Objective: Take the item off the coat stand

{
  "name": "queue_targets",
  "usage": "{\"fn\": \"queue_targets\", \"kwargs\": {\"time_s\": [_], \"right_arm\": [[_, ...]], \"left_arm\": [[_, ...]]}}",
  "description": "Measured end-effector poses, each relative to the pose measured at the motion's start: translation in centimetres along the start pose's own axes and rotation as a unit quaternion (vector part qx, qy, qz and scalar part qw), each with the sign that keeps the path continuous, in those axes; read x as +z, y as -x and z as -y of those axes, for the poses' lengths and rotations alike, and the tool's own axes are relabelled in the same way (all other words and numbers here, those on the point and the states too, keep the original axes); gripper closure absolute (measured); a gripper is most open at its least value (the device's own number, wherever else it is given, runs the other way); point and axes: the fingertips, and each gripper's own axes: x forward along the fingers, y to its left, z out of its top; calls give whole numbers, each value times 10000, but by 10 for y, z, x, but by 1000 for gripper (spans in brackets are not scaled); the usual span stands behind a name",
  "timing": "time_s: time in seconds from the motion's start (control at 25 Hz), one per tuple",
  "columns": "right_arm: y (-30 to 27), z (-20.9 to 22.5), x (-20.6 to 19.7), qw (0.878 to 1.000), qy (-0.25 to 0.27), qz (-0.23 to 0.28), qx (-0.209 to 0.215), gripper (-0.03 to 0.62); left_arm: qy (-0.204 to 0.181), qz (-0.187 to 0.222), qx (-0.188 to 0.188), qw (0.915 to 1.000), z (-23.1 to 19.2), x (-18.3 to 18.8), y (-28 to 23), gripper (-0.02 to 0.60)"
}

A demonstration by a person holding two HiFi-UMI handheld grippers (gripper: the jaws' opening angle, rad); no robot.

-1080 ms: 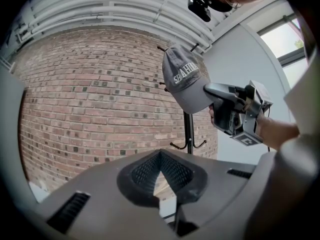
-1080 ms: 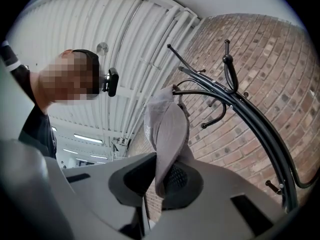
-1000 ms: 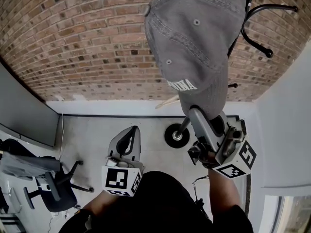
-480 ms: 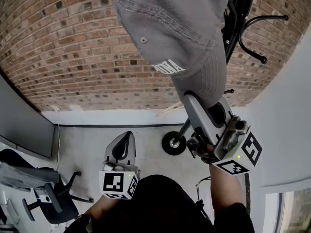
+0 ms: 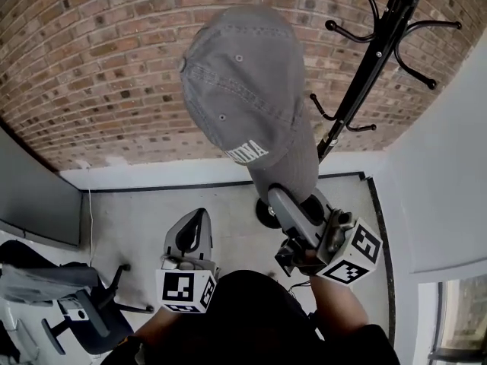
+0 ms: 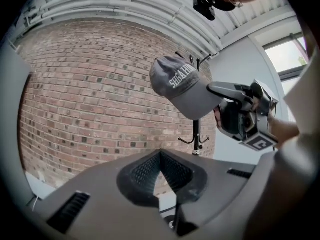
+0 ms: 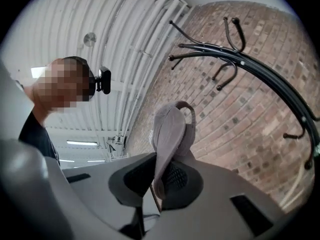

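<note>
A grey cap with white lettering hangs in the air in front of the brick wall, clear of the black coat stand to its right. My right gripper is shut on the cap's brim, holding it up from below. In the right gripper view the brim stands edge-on between the pads, with the stand's hooks off to the right. My left gripper is low and to the left, shut on nothing. The left gripper view shows the cap and the stand behind it.
The stand's round base sits on the floor by the wall. A black office chair stands at the lower left beside a grey panel. A white wall closes the right side. The person's body fills the bottom middle.
The cap, held by my right gripper, has come away from the stand's top and moved left and down. The stand's hooks now show bare at the right. The left gripper has stayed in place.
</note>
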Motion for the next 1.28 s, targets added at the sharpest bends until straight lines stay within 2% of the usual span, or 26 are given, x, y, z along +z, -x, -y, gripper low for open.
{"fn": "queue_targets", "kwargs": {"time_s": [0.12,0.28,0.56,0.72,0.96,1.12,1.28], "right_arm": [[16,0,-36,9982,-361,-74,-468,563],[47,-2,-82,9897,-650,-209,-1260,563],[134,-15,-125,9624,-1161,130,-2453,563],[190,-31,-121,9456,-1134,491,-3008,563],[282,-59,-97,9197,-891,1072,-3672,563],[361,-91,-70,8907,-641,1565,-4219,563],[434,-117,-52,8629,-465,1869,-4672,563]], "left_arm": [[34,-216,-287,9993,-6,-15,5,557],[90,-562,-843,9948,-3,-41,9,557],[-30,-1014,-1856,9774,44,-84,16,557],[-171,-1129,-2461,9625,94,-94,27,557],[-409,-1209,-3180,9395,182,-105,40,557],[-611,-1179,-3717,9188,259,-104,55,557],[-615,-1143,-3948,9096,315,-106,68,557]]}}
